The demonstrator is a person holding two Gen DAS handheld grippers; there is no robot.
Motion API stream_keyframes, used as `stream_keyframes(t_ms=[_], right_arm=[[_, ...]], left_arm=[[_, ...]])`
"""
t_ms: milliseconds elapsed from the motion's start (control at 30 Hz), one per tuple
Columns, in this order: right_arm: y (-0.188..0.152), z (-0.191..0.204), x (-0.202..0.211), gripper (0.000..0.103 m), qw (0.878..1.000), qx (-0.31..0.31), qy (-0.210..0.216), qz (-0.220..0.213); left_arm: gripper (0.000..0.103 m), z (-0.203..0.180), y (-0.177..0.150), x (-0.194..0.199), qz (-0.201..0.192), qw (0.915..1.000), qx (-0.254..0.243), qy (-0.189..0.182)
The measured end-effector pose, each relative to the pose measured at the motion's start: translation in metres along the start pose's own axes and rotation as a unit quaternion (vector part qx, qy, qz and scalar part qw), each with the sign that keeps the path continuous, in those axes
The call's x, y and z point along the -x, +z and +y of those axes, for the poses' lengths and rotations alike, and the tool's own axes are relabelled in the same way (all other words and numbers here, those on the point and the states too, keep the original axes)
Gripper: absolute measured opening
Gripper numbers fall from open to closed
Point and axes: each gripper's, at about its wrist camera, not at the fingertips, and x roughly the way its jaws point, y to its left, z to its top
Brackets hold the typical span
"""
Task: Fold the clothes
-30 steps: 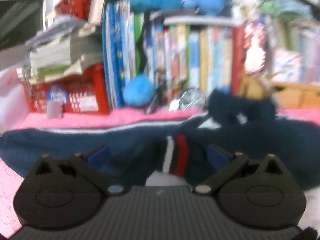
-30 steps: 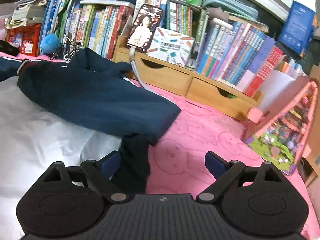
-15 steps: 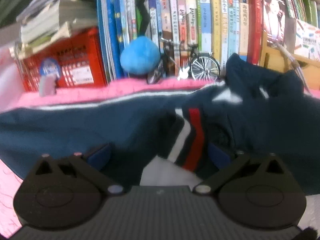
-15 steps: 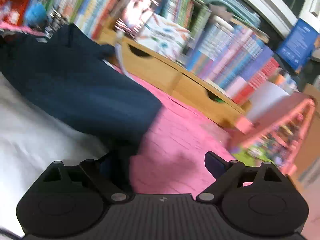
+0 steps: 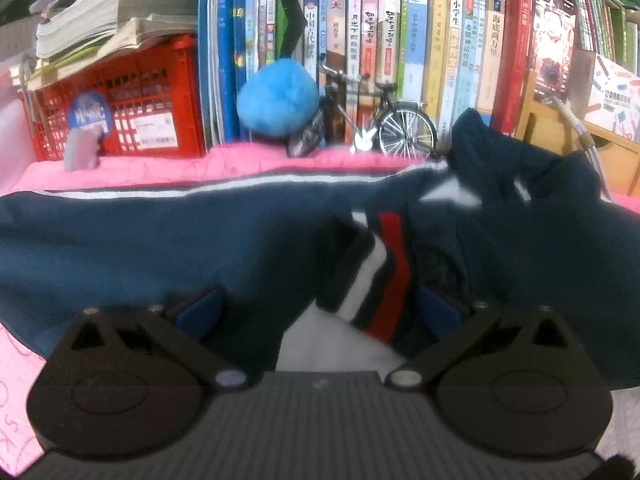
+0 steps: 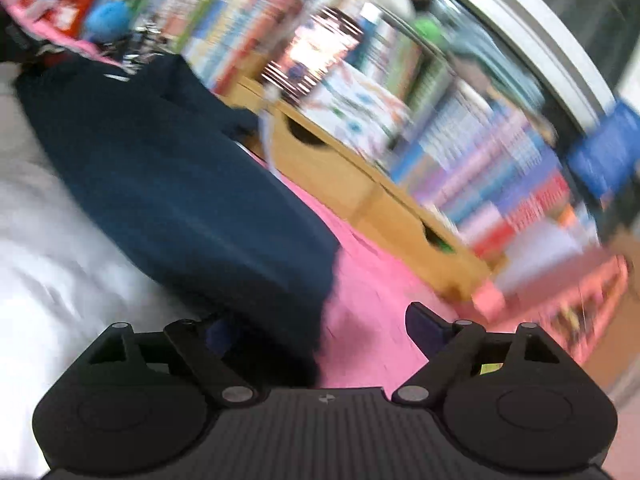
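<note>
left wrist view: a navy garment point(image 5: 168, 248) with white panels lies spread across a pink cover point(image 5: 240, 160) printed with faint line drawings. a thin white stripe runs along the garment's far edge, and a cuff banded in white and red point(image 5: 384, 276) sits bunched near the middle. the left gripper point(image 5: 320, 312) hangs low over the cloth with its jaws spread wide; the striped cuff lies between the blue pads, which do not press on it. behind the cover stands a row of upright books point(image 5: 400, 40). to their left is a red plastic crate point(image 5: 132, 108) with a stack of paperbacks on top. in front of the books rest a blue plush ball point(image 5: 276, 100) and, just beside it, a miniature bicycle point(image 5: 368, 128). a wooden drawer unit point(image 5: 560, 140) stands at the right.

right wrist view, heavily motion-blurred and tilted: the right gripper point(image 6: 320, 332) is near the navy sleeve end point(image 6: 224, 240) of the same garment, where it meets the pink cover point(image 6: 372, 304). its jaws stand wide apart and are closing. the sleeve edge falls between the fingers close to the left pad; whether that pad touches the cloth cannot be told. the white body of the garment fills the left side. the wooden drawer unit point(image 6: 352, 192) and the shelf of books point(image 6: 480, 152) run diagonally across the background.
</note>
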Motion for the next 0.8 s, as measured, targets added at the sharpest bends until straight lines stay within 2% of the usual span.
stream_keyframes(t_ms=[67,133,167,200,300,367,400,433,500,533,633,700,800], right_arm=[[0.008,0.010,-0.003,0.088,0.999,0.031,-0.028,-0.006],[0.005,0.004,-0.008,0.087,0.996,0.048,-0.081,0.002],[0.002,-0.001,-0.011,0.087,0.993,0.051,-0.104,0.011],[-0.004,-0.011,-0.012,0.091,0.993,0.036,-0.109,0.025],[-0.017,-0.031,-0.007,0.092,0.996,-0.026,-0.065,0.047],[-0.012,-0.023,-0.001,0.086,0.996,-0.024,-0.072,0.048],[-0.009,-0.018,0.005,0.083,0.997,-0.018,-0.068,0.035],[-0.009,-0.014,0.007,0.086,0.998,-0.008,-0.063,0.024],[-0.019,-0.013,-0.004,0.089,0.996,0.017,-0.073,0.040],[-0.026,-0.020,-0.010,0.097,0.997,0.003,-0.066,0.045],[-0.027,-0.049,-0.021,0.099,0.991,-0.103,-0.017,0.087],[-0.020,-0.047,-0.010,0.099,0.992,-0.090,-0.016,0.091],[-0.008,-0.045,0.011,0.100,0.994,-0.063,0.015,0.093]], left_arm=[[0.103,0.000,0.000,0.000,-0.001,1.0000,-0.001,0.001],[0.103,0.001,-0.001,0.000,0.000,1.0000,0.001,-0.001],[0.103,0.001,-0.001,-0.001,0.001,1.0000,0.001,-0.005],[0.103,0.002,-0.001,-0.001,0.001,0.9999,0.001,-0.010],[0.103,0.002,-0.001,-0.001,0.002,0.9999,-0.001,-0.016],[0.103,0.002,-0.002,-0.001,0.003,0.9998,0.000,-0.018],[0.103,0.003,-0.002,-0.001,0.003,0.9998,0.002,-0.018],[0.103,0.004,-0.002,-0.002,0.004,0.9998,0.004,-0.019],[0.103,0.004,-0.002,-0.002,0.005,0.9997,0.006,-0.022],[0.103,0.004,-0.002,-0.002,0.005,0.9997,0.007,-0.023],[0.103,0.004,-0.001,-0.002,0.006,0.9996,0.005,-0.026],[0.103,0.004,-0.002,-0.002,0.007,0.9996,0.007,-0.028],[0.103,0.006,-0.002,-0.002,0.008,0.9994,0.011,-0.031]])
